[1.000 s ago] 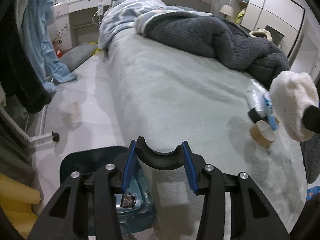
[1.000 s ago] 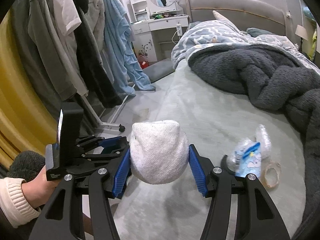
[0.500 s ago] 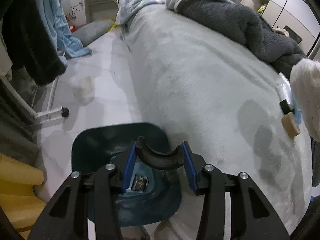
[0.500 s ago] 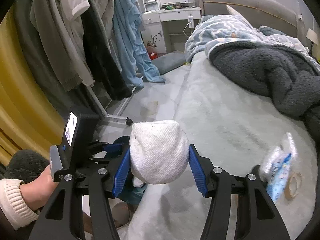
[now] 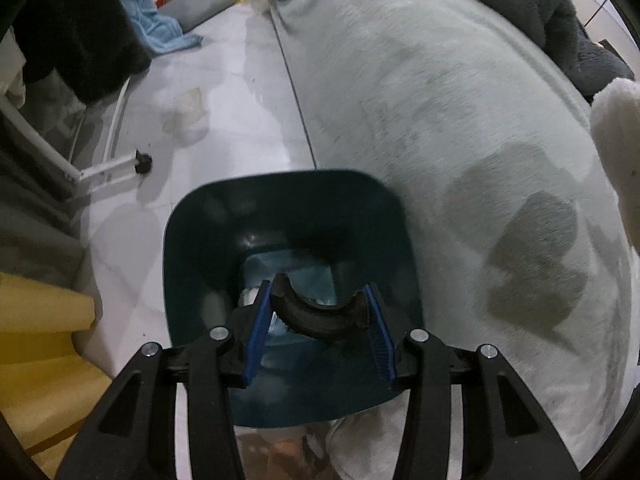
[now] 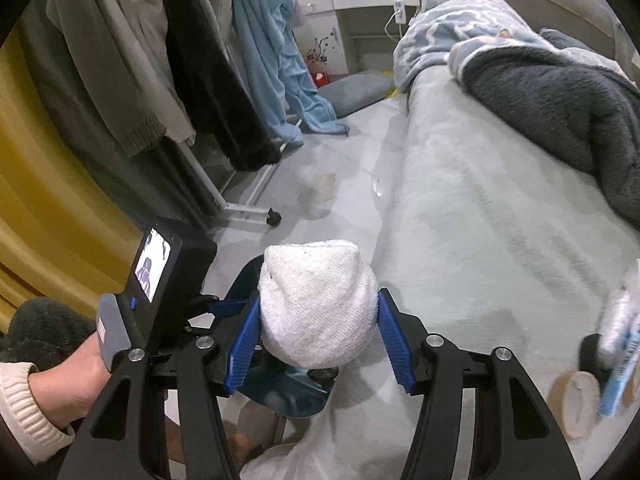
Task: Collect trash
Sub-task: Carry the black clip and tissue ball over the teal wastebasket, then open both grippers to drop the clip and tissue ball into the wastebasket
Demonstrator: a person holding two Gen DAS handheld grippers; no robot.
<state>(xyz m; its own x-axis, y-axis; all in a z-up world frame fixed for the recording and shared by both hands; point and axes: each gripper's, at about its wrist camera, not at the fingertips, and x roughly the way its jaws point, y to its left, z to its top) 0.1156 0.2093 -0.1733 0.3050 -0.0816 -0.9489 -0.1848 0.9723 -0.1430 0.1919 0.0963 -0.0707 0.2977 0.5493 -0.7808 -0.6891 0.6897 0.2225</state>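
Left wrist view first: your left tool is clamped on a black curved piece, and it has swung from over the bed to sit right above the open bin. A second ago only a corner of that bin showed; now its dark mouth fills the middle of the picture, with a few scraps lying at the bottom. That reads as the drop being lined up: let the piece go and it should fall inside.

Over on the right wrist, your right tool is squeezed tight on the white wad, same hold as before, but it has slid left with you toward the bed's edge. The bin peeks out just below the wad, beside the other tool, so this one looks second in the queue.

Still waiting on the bed at the far right: a tape roll and a crinkly wrapper, blurred and now near the frame edge. My guess is you'll come back for those once both tools are emptied.
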